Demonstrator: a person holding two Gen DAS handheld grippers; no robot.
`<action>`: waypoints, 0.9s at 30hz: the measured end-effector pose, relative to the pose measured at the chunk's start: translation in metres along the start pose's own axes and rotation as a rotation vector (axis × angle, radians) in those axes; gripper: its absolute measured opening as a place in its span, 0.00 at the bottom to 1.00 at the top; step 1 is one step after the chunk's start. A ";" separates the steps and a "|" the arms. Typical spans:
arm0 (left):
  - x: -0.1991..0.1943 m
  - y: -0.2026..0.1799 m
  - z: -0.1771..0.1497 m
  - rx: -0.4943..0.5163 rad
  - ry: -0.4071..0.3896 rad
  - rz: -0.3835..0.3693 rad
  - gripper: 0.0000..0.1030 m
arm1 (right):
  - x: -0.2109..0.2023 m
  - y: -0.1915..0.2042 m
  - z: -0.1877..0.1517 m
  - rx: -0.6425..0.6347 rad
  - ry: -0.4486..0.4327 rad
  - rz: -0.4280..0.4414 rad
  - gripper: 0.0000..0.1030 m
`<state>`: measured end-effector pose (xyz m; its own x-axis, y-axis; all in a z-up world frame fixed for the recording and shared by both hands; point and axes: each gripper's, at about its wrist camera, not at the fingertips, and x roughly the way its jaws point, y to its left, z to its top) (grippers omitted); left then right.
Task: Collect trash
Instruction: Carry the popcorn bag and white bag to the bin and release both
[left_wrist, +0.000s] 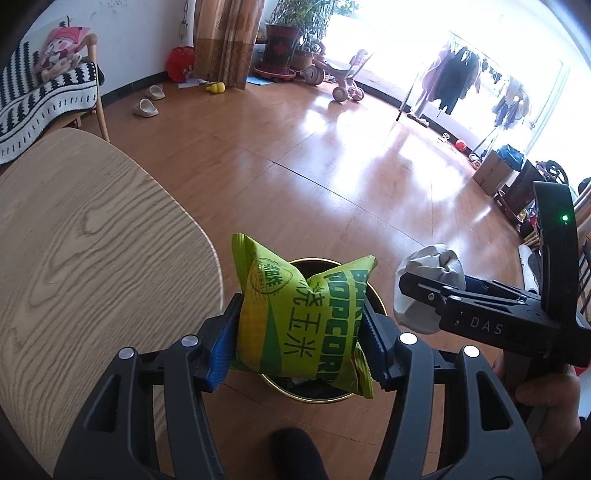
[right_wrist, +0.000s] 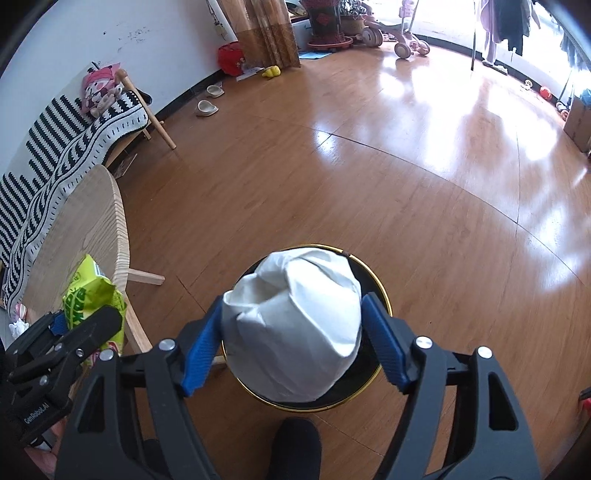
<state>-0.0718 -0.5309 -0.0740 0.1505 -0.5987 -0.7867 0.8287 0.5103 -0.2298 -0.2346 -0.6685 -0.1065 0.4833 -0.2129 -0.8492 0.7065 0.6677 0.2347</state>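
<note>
Gripping popcorn bag (left_wrist: 291, 321): left tool (left_wrist: 303, 304) | paper ball (right_wrist: 295, 332) loose inside wide right tool (right_wrist: 293, 303)

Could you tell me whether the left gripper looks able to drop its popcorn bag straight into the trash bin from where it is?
Probably yes. The left gripper holds the popcorn bag directly above the open, gold-rimmed trash bin, with nothing between them. The right gripper, with its white paper wad, is off to the side.

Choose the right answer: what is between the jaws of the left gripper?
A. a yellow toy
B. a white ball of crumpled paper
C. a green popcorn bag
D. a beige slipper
C: in the left wrist view the left gripper has its blue jaws pressed on both sides of the green popcorn bag, above the black bin.
</note>
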 end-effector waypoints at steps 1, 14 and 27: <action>0.002 -0.001 0.000 -0.001 0.002 -0.002 0.56 | 0.002 0.002 0.002 0.002 0.000 -0.005 0.71; 0.028 -0.010 0.002 0.013 0.022 -0.042 0.58 | -0.014 -0.019 0.003 0.086 -0.067 -0.042 0.80; 0.008 -0.012 0.002 0.033 -0.031 -0.084 0.85 | -0.037 -0.024 0.012 0.170 -0.155 -0.032 0.81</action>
<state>-0.0796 -0.5431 -0.0764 0.0956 -0.6579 -0.7470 0.8565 0.4367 -0.2750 -0.2631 -0.6853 -0.0753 0.5232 -0.3477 -0.7780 0.7935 0.5318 0.2960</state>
